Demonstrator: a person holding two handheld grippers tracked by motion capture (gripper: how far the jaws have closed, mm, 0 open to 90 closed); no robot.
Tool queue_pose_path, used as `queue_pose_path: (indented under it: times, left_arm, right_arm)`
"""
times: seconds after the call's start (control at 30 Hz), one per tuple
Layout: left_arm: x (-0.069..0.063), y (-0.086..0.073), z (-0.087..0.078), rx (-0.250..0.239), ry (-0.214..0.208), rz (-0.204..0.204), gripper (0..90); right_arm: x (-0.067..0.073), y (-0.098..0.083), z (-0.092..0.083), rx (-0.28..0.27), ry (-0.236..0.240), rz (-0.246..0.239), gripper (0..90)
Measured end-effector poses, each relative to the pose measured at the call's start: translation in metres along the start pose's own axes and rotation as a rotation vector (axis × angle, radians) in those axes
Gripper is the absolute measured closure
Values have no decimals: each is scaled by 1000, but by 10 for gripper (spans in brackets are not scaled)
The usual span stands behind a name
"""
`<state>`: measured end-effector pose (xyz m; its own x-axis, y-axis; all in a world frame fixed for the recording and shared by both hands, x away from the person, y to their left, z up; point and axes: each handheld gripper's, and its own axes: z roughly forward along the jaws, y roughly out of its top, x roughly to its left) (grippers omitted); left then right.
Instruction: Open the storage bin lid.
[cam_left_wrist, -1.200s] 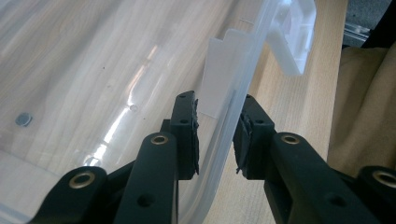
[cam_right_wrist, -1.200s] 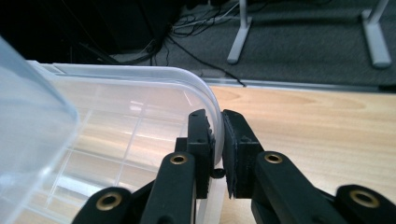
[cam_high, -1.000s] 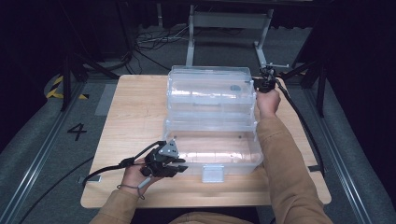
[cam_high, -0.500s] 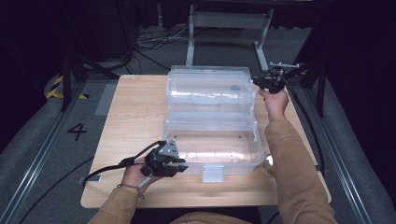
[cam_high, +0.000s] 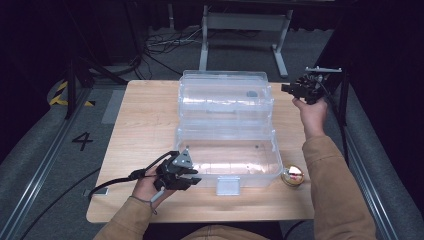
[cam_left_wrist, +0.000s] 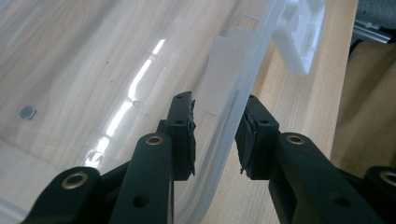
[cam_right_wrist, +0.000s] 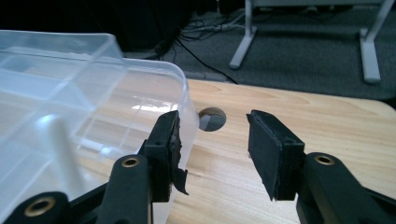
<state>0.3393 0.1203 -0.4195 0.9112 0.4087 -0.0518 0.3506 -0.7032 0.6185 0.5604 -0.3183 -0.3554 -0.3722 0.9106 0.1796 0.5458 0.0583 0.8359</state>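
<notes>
A clear plastic box lies open in the middle of the wooden table, its lid folded back on the far side. My left gripper is at the box's front left corner. In the left gripper view its jaws straddle the clear front wall; they have just been opening, and the left pad stands off the wall. My right gripper hovers off the lid's right end. Its jaws have just been opening and are empty, with the lid's corner beside the left jaw.
A white latch hangs on the box's front wall. A small round gold and red object sits on the table by the box's front right corner. A round hole pierces the tabletop past the lid. Metal frame legs stand behind the table.
My right gripper has moved right and up, away from the lid's right end. The left gripper has stayed at the front wall.
</notes>
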Motion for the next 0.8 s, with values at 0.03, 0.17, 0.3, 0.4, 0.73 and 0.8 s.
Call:
queue_pose_path:
  times: [0.03, 0.17, 0.3, 0.4, 0.73, 0.8]
  left_arm:
    - [-1, 0, 0, 2, 5, 1, 681]
    - [-2, 1, 0, 25, 23, 6, 659]
    - [2, 2, -1, 25, -34, -28, 620]
    - [2, 1, -3, 15, -45, -31, 592]
    - [-3, -4, -23, -78, -52, -15, 552]
    - [-3, -4, -29, -112, -36, -18, 576]
  right_arm:
    - [2, -1, -6, -7, 9, -15, 533]
    - [11, -4, -24, -22, 25, -59, 531]
    - [19, -11, -41, -45, 35, -91, 530]
    - [22, -18, -56, -64, 60, -87, 521]
    - [31, -47, -88, -82, 100, -113, 483]
    - [35, -55, -99, -95, 107, -126, 484]
